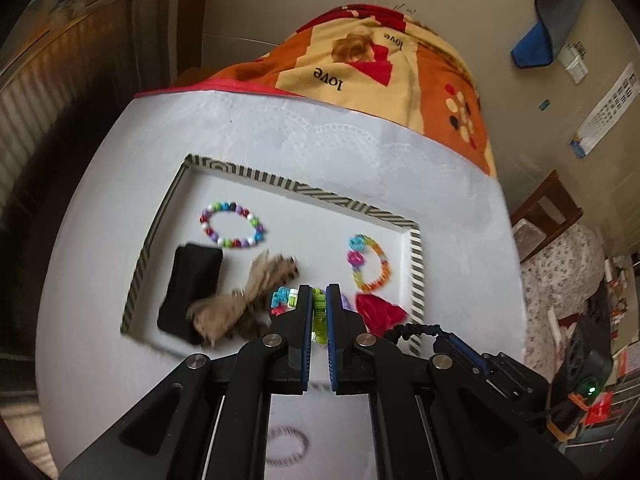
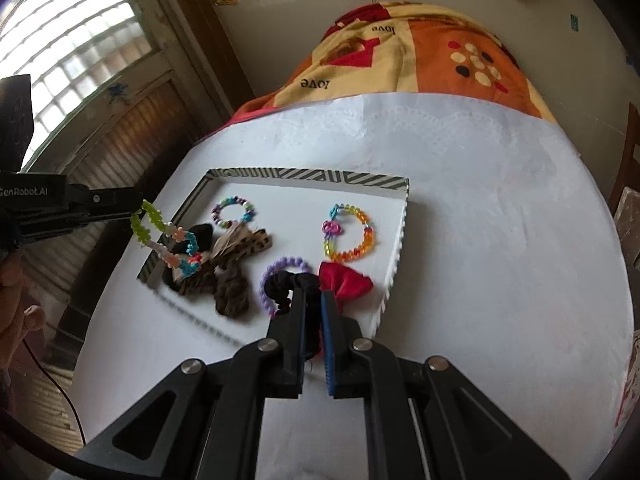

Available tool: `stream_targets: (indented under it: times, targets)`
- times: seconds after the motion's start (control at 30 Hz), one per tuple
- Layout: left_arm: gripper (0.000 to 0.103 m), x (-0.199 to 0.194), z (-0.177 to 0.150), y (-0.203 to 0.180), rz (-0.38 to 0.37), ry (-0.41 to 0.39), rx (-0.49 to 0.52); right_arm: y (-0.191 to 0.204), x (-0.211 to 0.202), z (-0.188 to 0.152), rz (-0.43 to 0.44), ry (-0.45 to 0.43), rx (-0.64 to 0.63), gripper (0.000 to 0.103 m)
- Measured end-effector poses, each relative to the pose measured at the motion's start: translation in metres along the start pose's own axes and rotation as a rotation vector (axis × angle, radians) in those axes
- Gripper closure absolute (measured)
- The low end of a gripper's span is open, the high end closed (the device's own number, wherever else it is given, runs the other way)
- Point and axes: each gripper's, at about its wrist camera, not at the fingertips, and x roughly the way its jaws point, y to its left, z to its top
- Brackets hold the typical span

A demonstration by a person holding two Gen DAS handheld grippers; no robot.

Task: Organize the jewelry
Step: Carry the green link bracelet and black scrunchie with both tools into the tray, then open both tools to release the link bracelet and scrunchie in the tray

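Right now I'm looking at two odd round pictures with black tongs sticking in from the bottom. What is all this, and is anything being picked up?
There is no robot here: a person holds a two-finger claw in each hand, and a wide-angle camera on each claw looks along its fingers. One picture is from the left claw, the other from the right claw.

On the white-covered table sits a striped-rim tray holding jewelry and hair things: a small multicolored bead bracelet, an orange and yellow bead bracelet, a purple bead bracelet, a red cloth bow and a brown scrunchie.

The left claw is shut on a green flower-bead bracelet, lifted above the tray. The right claw grips a black scrunchie.
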Motion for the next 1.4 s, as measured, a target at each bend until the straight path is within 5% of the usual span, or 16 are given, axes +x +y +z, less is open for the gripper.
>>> stream_targets:
  times: [0.5,0.93,1.07,1.13,1.17,1.4]
  targets:
    - [0.103,0.086,0.056,0.014,0.105,0.024,0.076,0.000,0.099,0.059,-0.003,0.078,0.054,0.096]
    - [0.103,0.136,0.063,0.042,0.134,0.087,0.032,-0.002,0.156,0.062,-0.043,0.159,0.048,0.095]
    - [0.103,0.139,0.059,0.048,0.099,0.108,0.014,-0.004,0.157,0.061,-0.033,0.163,0.060,0.078]
    - [0.090,0.138,0.057,0.050,0.091,0.109,0.007,-0.002,0.152,0.061,-0.030,0.152,0.058,0.060]
    - [0.082,0.136,0.056,0.053,0.085,0.111,-0.002,-0.001,0.147,0.062,-0.024,0.143,0.055,0.060]
    - [0.081,0.115,0.037,0.057,0.090,0.097,-0.015,0.013,0.112,0.056,-0.027,0.098,0.007,0.059]
